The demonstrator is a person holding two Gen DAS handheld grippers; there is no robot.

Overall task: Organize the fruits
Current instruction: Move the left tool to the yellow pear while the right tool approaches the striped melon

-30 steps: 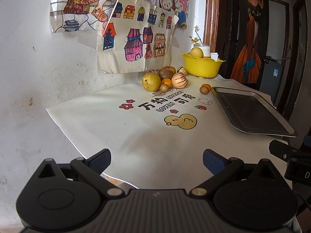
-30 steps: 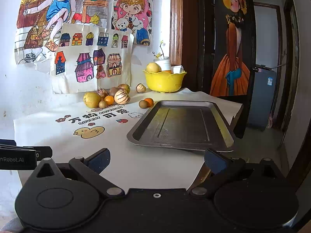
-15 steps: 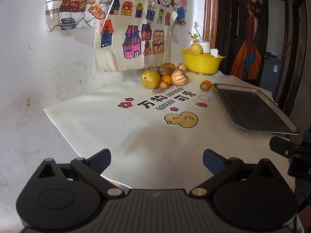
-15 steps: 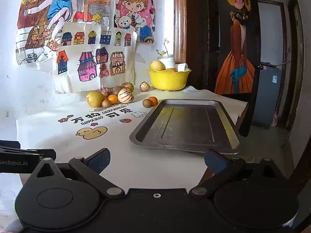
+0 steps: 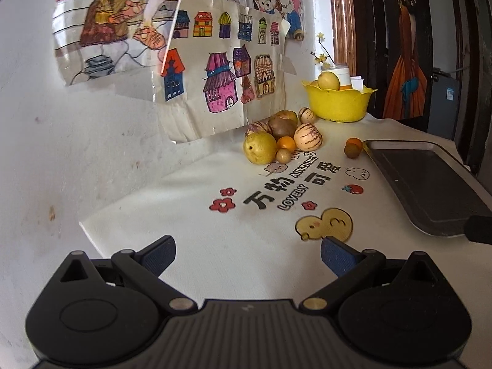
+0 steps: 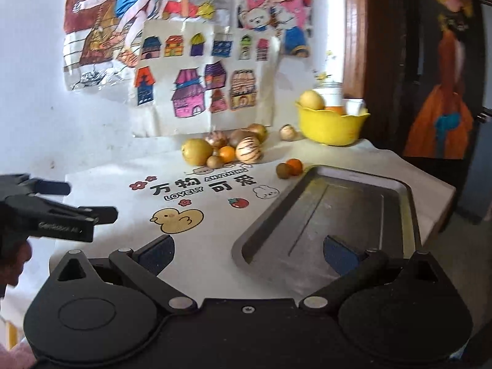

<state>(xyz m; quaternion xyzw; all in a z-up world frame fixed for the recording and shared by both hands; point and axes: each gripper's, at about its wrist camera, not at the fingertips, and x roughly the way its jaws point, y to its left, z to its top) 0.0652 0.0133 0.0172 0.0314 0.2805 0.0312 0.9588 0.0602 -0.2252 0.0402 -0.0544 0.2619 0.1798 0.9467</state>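
— Yellow and orange fruit in a heap (image 5: 278,141) sits at the back of the counter, against the wall. Where is it from the dark metal baking tray (image 6: 335,212)?

— Beyond the tray's far left corner. A small brown fruit (image 6: 283,170) and a small orange one (image 6: 294,166) lie touching each other just beside that corner. A striped pale fruit (image 6: 287,132) lies alone behind them, near the yellow plastic bowl (image 6: 333,124), which stands past the tray's far end and holds more fruit.

— And the tools?

— The left tool (image 5: 247,252) is spread wide with nothing between its fingers, left of the tray over the white printed cloth (image 5: 215,240). The right tool (image 6: 249,252) is also spread wide and holds nothing, over the tray's near end.
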